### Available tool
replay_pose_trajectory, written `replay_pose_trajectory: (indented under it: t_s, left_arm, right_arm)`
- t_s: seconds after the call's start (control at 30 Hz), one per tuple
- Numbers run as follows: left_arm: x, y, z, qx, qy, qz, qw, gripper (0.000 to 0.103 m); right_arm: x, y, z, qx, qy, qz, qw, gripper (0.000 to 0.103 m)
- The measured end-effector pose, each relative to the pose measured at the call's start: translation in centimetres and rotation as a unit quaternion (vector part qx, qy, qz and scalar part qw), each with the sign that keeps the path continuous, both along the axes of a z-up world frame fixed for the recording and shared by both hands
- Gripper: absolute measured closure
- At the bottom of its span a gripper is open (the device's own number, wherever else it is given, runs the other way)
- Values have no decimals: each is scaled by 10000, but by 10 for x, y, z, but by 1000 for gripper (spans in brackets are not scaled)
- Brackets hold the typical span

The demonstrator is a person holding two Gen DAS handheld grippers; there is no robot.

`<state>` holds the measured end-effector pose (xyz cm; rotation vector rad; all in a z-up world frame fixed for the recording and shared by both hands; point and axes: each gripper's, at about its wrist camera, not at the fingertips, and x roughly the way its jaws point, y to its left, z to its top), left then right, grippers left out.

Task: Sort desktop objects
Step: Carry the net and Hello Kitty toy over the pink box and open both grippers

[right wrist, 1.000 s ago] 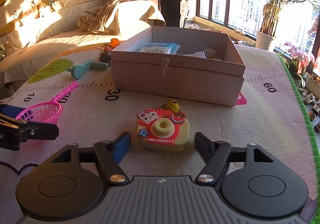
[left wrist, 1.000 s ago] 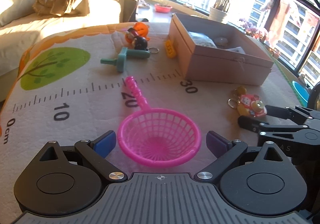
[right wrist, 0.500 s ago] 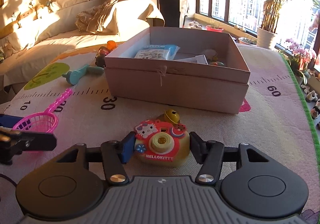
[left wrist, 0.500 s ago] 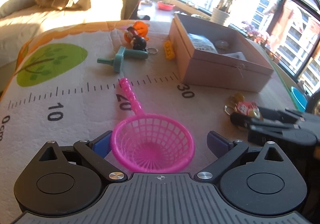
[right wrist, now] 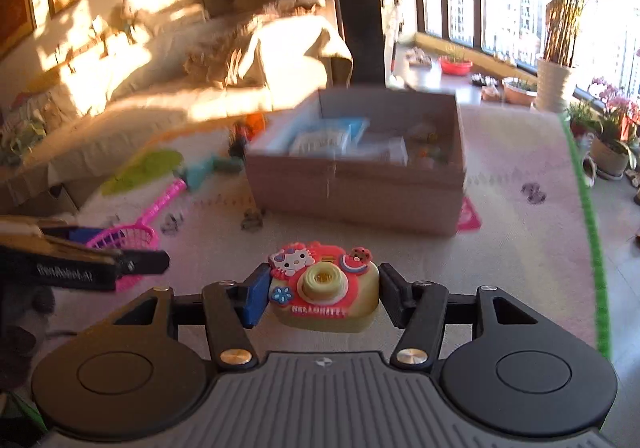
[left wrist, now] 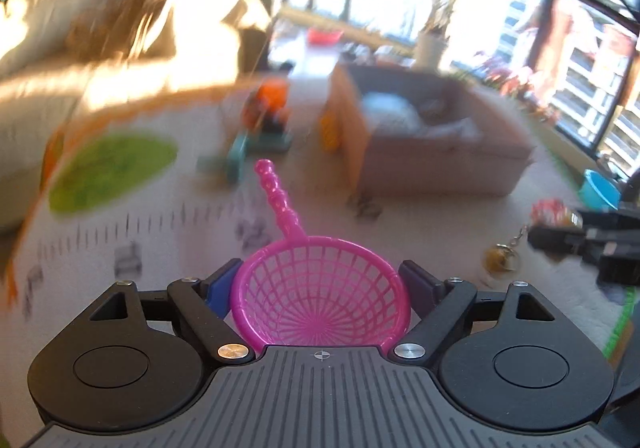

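While left tool (left wrist: 320, 284) pinches pink strainer (left wrist: 320, 296) rim after closing, we risk slip; right tool (right wrist: 320, 290), clamped on toy camera (right wrist: 326, 288), may snag dangling keychain (left wrist: 500, 258) at box (right wrist: 356, 183).

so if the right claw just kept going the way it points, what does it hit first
Probably the cardboard box: its near wall lies straight ahead of the right claw, which is shut on the toy camera. Bare mat lies between them; with the blur, depth is unclear, so it may meet the mat first.
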<state>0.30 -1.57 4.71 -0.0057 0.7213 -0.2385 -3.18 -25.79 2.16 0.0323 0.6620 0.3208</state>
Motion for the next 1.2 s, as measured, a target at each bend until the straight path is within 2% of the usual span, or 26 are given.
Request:
replay_pose_trajectory:
  t_s: [0.13, 0.27, 0.43, 0.5, 0.57, 0.67, 0.77, 0.87, 0.97, 1.07, 1.2]
  left_arm:
    - [13, -22, 34, 123, -647, -472, 9967, 15]
    - [49, -60, 50, 331, -1154, -1012, 9876, 15]
    - [116, -114, 47, 224, -1310, -1557, 9788, 14]
    - [140, -130, 38, 355, -1179, -1544, 9803, 11]
    - [148, -127, 32, 244, -1007, -1405, 9846, 9]
    - [129, -99, 26, -106, -920, -1351, 9865, 5]
    - [104, -72, 12, 39, -878, -1104, 9900, 3]
    - [90, -52, -7, 204, -673, -849, 9939, 3]
    - [80, -31, -21, 215, -498, -511, 9972, 3]
    - [73, -9, -31, 69, -299, -259, 9992, 3]
    - [70, 7, -39, 106, -223, 74, 9997, 2]
  right_arm:
    - [-8, -21, 50, 322, -639, -63, 9974, 46]
    - [-2, -34, 85, 212, -1233, -245, 9918, 46]
    - [33, -45, 103, -21, -1469, -507, 9879, 46]
    - [53, -46, 103, -44, -1382, -610, 9885, 46]
    - [73, -48, 98, -27, -1218, -707, 9900, 46]
    - [99, -50, 83, 50, -932, -740, 9929, 46]
    - [130, -43, 68, 172, -663, -674, 9954, 46]
    - [167, -29, 52, 259, -432, -650, 9966, 46]
    - [198, -15, 32, 131, 2, -689, 9975, 46]
    - [207, -12, 15, 109, 247, -781, 9966, 46]
    - [202, -18, 9, -16, 387, -994, 9943, 46]
